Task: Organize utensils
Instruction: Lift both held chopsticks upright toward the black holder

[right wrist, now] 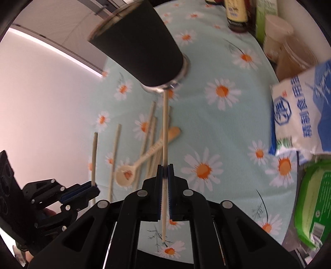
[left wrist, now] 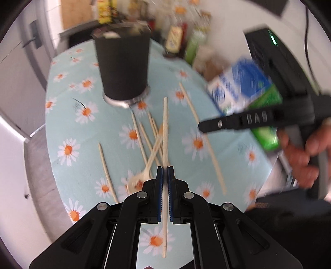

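While both grippers are over the round table (left wrist: 62,115) with its daisy-print cloth, each is clamped on one chopstick.

Left gripper (left wrist: 164,178): jaws pressed together on a pale wooden chopstick (left wrist: 165,128). The stick runs straight along the fingers, its longer part reaching forward toward the black cup (left wrist: 123,64), its short end sticking out behind the pads.

Right gripper (right wrist: 164,175): jaws pressed together on a second chopstick (right wrist: 164,128), also in line with the fingers. In the right wrist view its far tip lies just at the cup's (right wrist: 140,47) metal base; whether they touch cannot be told.

Black cup: upright on the cloth, ahead of both grippers.

Loose chopsticks (left wrist: 144,136): several lie scattered and crossing on the cloth between cup and grippers; one (left wrist: 106,171) lies apart to the left, another (left wrist: 206,142) to the right.

Wooden spoon (right wrist: 140,161): flat among the loose chopsticks, bowl toward the grippers.

Blue-and-white bag (right wrist: 302,115) and green packet (right wrist: 314,209): at the table's right edge. Bottles (right wrist: 235,14) stand at the far edge, blurred.
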`<action>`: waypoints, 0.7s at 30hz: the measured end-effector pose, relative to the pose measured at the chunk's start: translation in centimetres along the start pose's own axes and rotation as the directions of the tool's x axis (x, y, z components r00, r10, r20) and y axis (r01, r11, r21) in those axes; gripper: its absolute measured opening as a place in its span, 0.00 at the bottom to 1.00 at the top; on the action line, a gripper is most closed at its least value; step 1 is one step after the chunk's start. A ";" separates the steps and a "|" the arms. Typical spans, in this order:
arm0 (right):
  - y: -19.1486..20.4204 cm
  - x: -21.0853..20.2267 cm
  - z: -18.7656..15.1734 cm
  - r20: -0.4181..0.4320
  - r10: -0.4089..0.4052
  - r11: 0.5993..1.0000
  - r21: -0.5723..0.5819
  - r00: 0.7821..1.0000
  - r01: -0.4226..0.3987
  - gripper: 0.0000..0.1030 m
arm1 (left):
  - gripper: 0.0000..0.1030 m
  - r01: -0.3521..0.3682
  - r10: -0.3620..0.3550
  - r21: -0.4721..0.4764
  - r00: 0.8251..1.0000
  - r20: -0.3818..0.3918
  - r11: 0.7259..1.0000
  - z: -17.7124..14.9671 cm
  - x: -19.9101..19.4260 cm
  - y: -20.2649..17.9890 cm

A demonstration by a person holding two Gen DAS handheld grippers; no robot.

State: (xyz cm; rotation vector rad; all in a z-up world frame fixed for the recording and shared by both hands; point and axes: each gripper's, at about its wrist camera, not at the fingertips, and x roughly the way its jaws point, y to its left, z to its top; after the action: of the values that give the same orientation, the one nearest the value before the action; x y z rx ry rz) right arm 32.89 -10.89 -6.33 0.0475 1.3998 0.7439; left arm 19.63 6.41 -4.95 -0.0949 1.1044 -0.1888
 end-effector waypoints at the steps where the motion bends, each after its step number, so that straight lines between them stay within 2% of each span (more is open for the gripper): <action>1: 0.3 -0.4 0.2 0.016 0.013 1.000 -0.021 1.000 -0.013 0.05 | 0.04 -0.002 0.003 -0.027 1.000 0.028 1.000 0.2 -0.3 0.1; 6: 1.3 -1.7 1.3 0.068 0.075 0.995 -0.066 0.995 -0.071 0.05 | 0.04 -0.007 0.027 -0.135 0.988 0.149 0.991 1.8 -2.1 0.8; 10: 2.8 -3.3 2.5 0.155 0.108 0.985 -0.153 0.982 -0.084 0.05 | 0.04 -0.006 0.056 -0.195 0.966 0.252 0.981 3.1 -3.6 1.4; 14: 4.1 -4.7 3.7 0.264 0.159 0.968 -0.231 0.951 -0.097 0.05 | 0.04 0.000 0.086 -0.247 0.938 0.336 0.969 4.8 -4.7 2.2; 17: 4.7 -5.7 4.7 0.341 0.178 0.961 -0.262 0.923 -0.088 0.05 | 0.04 0.025 0.080 -0.260 0.920 0.384 0.965 6.1 -5.2 2.7; 21: 5.7 -6.5 6.3 0.446 0.199 0.950 -0.308 0.873 -0.059 0.06 | 0.04 0.057 0.076 -0.274 0.889 0.451 0.960 7.8 -5.7 3.3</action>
State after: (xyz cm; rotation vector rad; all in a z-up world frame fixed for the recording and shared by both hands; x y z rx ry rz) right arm 36.11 -7.17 3.18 0.0929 0.8171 0.9683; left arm 24.46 10.69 3.02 -0.3714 0.6498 0.0052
